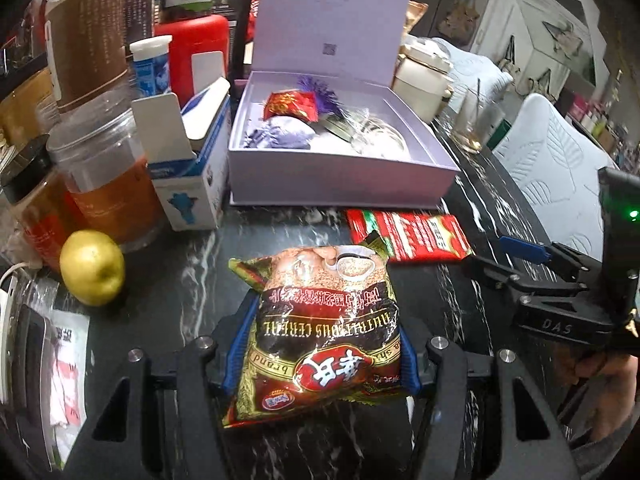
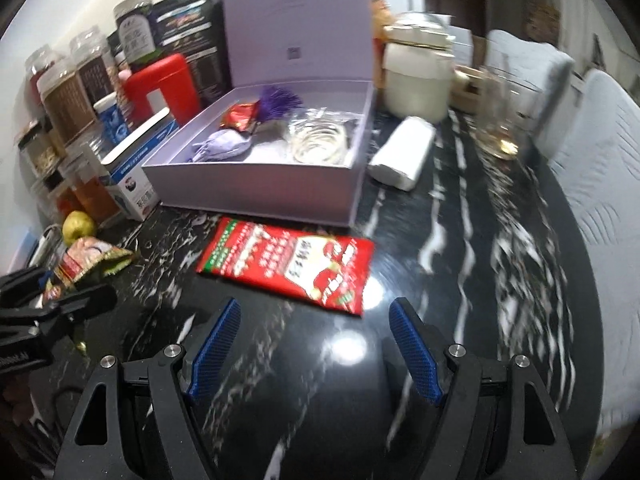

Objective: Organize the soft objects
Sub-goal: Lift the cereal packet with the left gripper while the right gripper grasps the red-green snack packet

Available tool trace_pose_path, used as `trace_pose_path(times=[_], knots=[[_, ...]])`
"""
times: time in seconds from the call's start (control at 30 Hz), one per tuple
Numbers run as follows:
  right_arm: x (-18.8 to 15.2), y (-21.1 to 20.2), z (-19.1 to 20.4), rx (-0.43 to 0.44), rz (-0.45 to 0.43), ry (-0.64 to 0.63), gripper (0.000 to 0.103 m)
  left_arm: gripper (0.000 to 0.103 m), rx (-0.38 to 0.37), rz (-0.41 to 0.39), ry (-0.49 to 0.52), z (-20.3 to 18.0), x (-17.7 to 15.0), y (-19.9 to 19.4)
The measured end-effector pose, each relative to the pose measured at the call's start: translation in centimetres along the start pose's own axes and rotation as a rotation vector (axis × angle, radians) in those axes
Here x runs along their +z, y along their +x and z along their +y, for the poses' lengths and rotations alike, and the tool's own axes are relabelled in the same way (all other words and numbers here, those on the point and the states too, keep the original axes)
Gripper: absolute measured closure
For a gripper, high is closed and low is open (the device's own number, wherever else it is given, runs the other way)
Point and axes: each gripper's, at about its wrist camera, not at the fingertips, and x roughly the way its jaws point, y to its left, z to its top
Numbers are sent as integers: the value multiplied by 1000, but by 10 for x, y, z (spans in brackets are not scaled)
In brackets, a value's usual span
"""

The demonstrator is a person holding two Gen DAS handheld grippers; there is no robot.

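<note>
Black marble-veined surface (image 2: 420, 280), crowded along its left edge with jars and cartons; open lilac cardboard gift box (image 1: 340, 184) at the back, small soft items already in it. Our left claw (image 1: 320, 344) is clenched on a brown crinkly foil cereal packet (image 1: 324, 328), carried in front of the box. Our right claw (image 2: 316, 344) is released, nothing between its blue pads, above a flat red plastic snack packet (image 2: 288, 268) lying just before the box. We judge the step: carrying the cereal packet boxward. Next calls for clearing the front wall, then letting go over bare floor inside
</note>
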Motion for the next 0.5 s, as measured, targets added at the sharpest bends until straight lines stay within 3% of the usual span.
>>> trace_pose_path(times=[0.5], knots=[[33,46,13,167,40,-338,17,44,-21,40,-26,-1,16,24]])
